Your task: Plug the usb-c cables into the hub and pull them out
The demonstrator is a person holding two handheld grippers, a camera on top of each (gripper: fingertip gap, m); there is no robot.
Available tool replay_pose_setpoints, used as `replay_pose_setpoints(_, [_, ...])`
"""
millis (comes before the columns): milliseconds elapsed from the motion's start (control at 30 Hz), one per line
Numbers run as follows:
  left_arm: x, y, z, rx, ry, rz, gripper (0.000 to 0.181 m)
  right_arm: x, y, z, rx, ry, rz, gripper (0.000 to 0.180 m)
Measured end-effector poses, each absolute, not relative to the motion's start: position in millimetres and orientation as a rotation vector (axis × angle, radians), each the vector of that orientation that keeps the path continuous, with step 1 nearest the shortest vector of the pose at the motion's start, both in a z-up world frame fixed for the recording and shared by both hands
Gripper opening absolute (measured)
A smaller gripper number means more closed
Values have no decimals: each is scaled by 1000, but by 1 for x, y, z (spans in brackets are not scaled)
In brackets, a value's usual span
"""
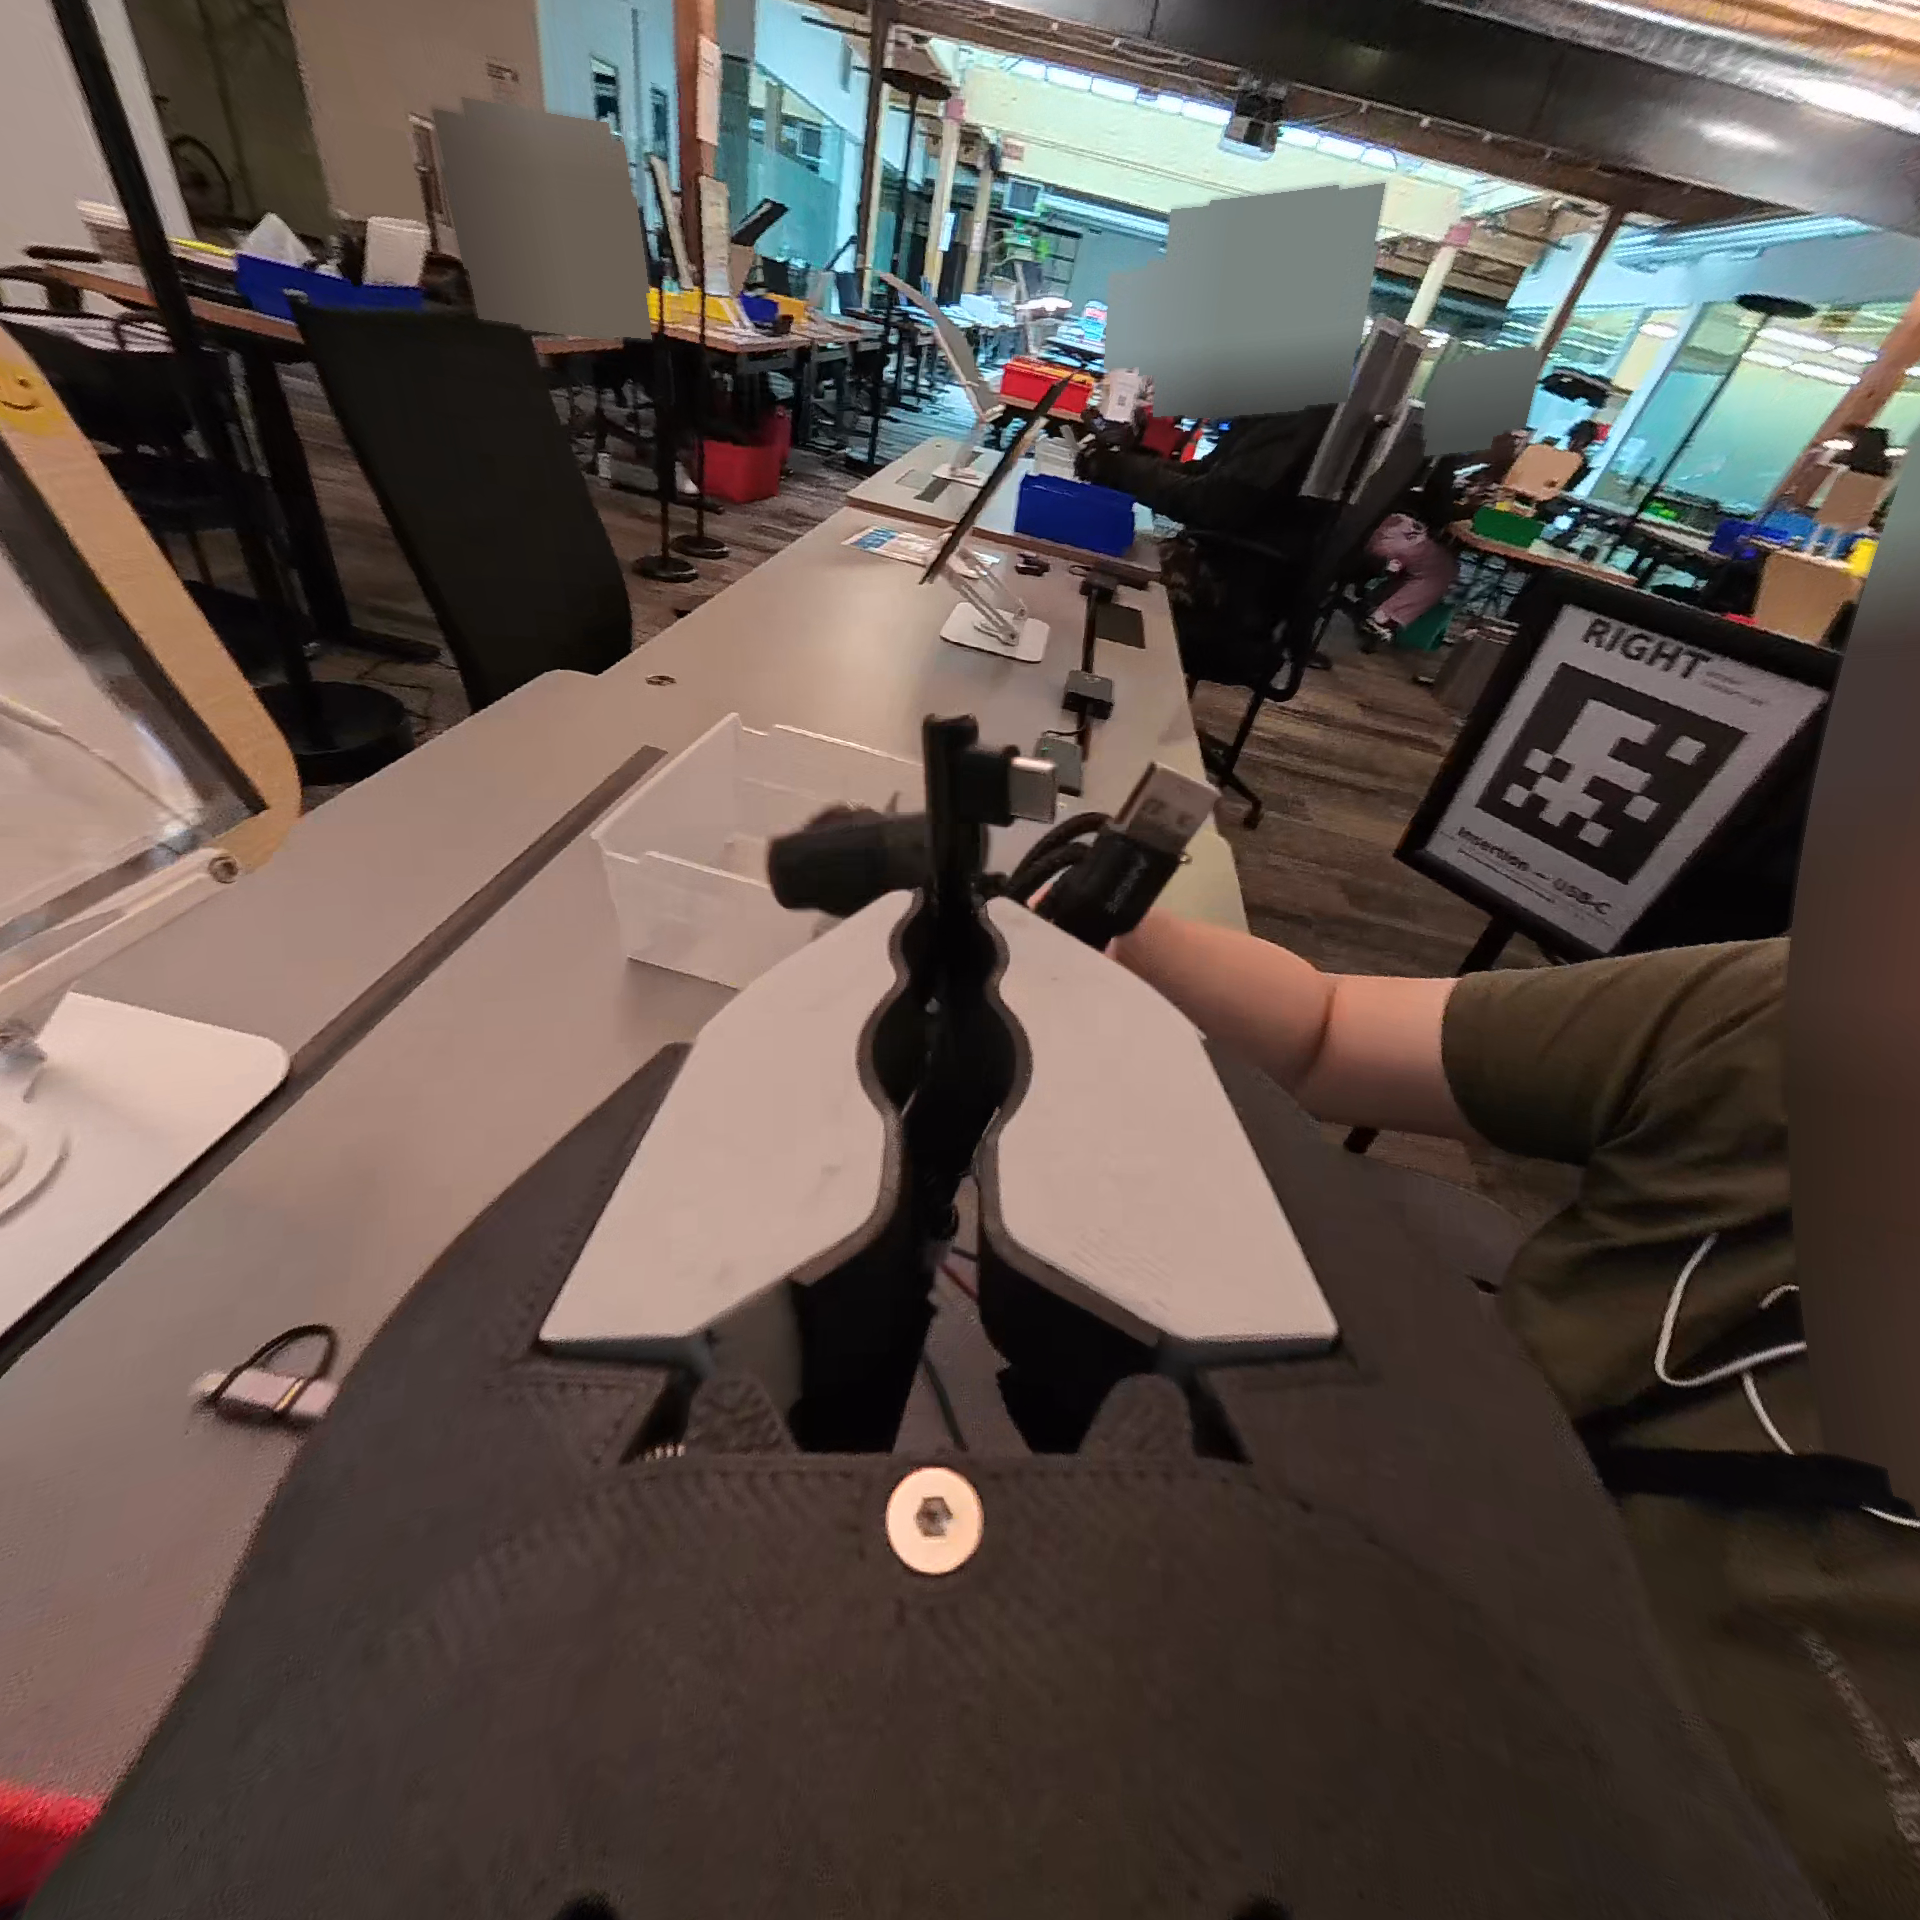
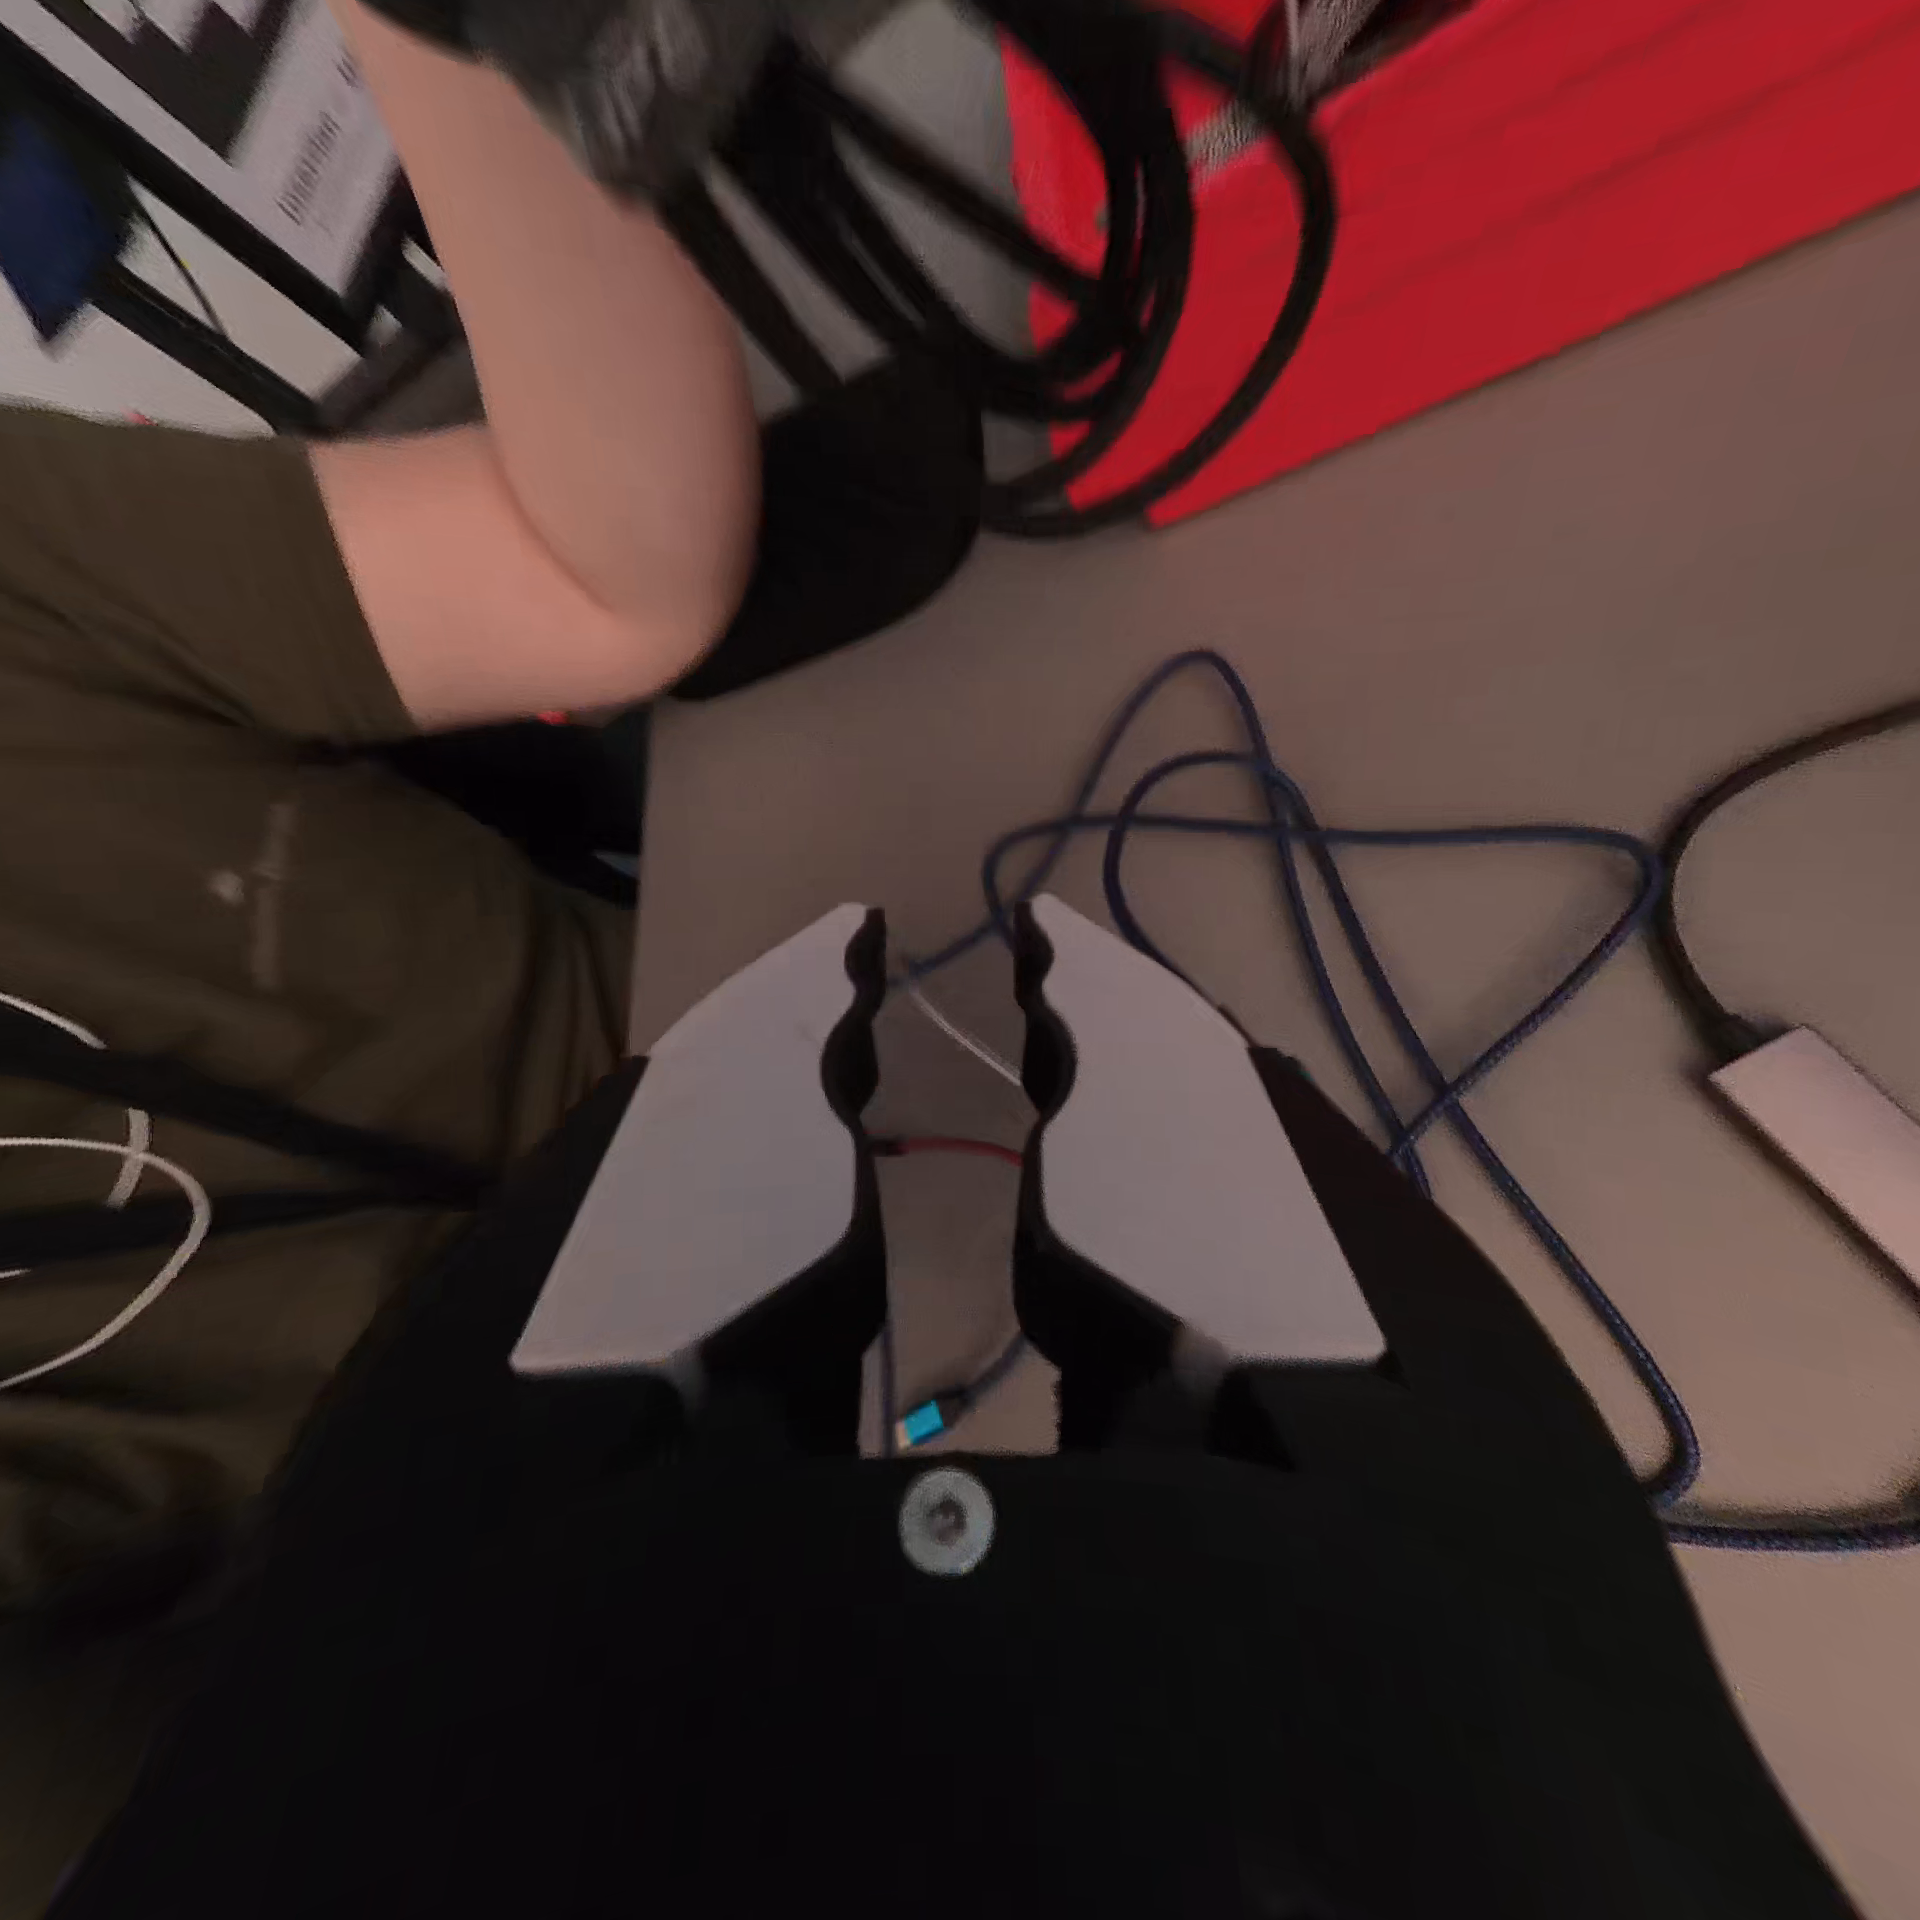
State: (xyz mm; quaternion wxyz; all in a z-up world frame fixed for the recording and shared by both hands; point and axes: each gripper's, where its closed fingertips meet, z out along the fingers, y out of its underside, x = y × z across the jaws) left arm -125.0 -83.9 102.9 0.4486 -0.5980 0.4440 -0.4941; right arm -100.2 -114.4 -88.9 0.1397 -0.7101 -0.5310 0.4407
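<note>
My left gripper is shut on a black cable and holds it up above the grey table. The cable's right-angle USB-C plug sticks out to the right above the fingertips. A person's gloved hand just beyond holds a coiled black cable with a flat silver plug. My right gripper is open and empty, pointing down at the table. A blue braided cable lies looped under it, with a blue-tipped plug between the fingers' bases. The silver hub lies at the right.
A white open bin stands behind the left gripper. A small grey adapter lies at the table's left. A red bin with black cables draped over it sits beyond the right gripper. A framed marker sign stands right. The person's arm crosses at left. Tip to tip, the grippers are about 20 centimetres apart.
</note>
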Motion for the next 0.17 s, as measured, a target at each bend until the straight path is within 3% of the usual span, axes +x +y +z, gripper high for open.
replay_pose_setpoints(167, [-106,-106,98,-1434,1218,-1381,6,-75,-58,-33,-1818,-1216,1116,25])
